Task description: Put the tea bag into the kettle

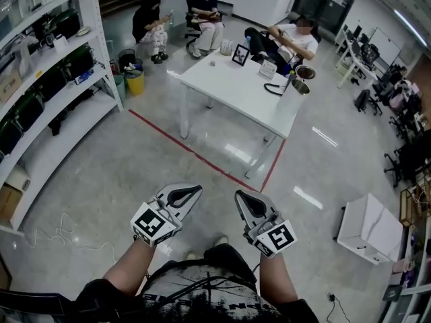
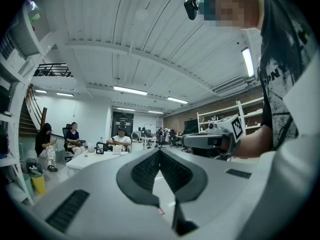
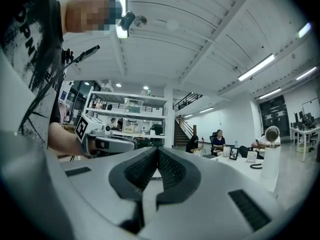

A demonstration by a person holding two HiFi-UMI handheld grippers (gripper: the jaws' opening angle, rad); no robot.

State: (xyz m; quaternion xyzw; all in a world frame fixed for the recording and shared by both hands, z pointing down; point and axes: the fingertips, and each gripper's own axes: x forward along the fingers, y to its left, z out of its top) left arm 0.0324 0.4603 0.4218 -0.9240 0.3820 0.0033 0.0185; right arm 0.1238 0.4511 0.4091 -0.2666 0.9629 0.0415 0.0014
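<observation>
Kettle [image 1: 298, 83]: pale, upright, round lid tipped open, at the near right corner of the table [image 1: 229, 86].

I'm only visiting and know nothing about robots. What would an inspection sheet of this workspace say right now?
Surface: white table, well ahead of the person, mostly bare.
Job's things: likely kettle at the table's right end; tea bag not made out.
Clutter: picture frame and small cards on the table.
Grippers: left gripper and right gripper both shut, empty, side by side.
Cables: black cable beside the kettle; white cable on the floor near the shelves.
Surroundings: red floor line, yellow bin, three seated people beyond the table.
</observation>
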